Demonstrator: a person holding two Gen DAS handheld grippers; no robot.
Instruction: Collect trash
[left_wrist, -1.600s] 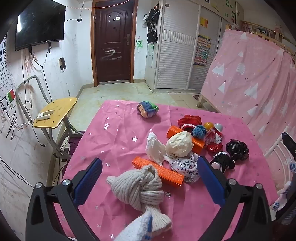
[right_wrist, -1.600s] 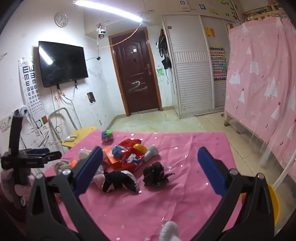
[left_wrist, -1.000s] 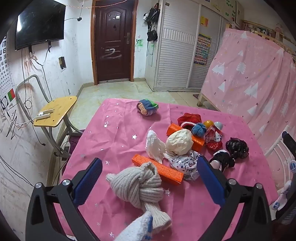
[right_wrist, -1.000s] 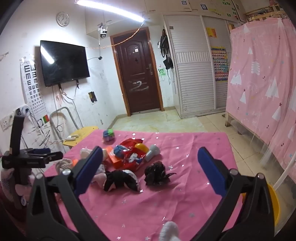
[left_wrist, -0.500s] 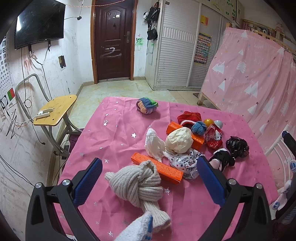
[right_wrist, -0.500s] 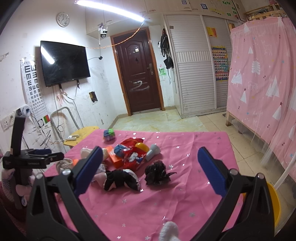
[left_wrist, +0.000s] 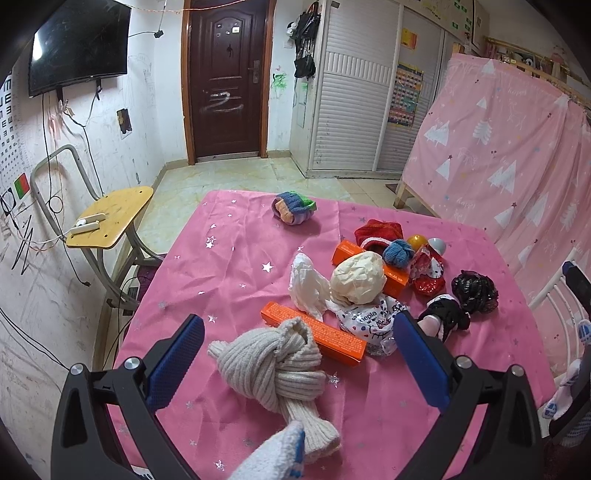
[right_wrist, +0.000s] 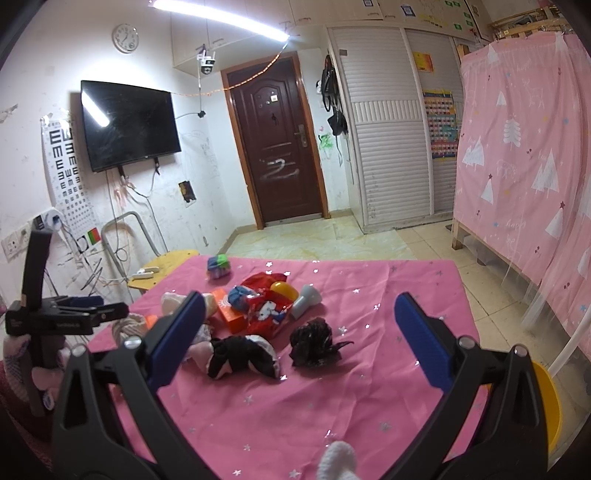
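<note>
The trash, like the white crumpled paper (left_wrist: 307, 286) and black wad (right_wrist: 314, 341), sits mid-table on the pink cloth (right_wrist: 388, 387). Nothing has moved lately. Both the left gripper (left_wrist: 297, 354) and right gripper (right_wrist: 299, 328) hover, jaws spread wide, holding nothing. Collecting hasn't begun.

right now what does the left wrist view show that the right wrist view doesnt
Left wrist only: the whole knotted cream knit, the long orange box and the white crumpled bag. Right wrist only: a yellow bin past the table edge, plus the wall clock. Both show the black crumpled bag and open tongs above the pink tablecloth.
</note>
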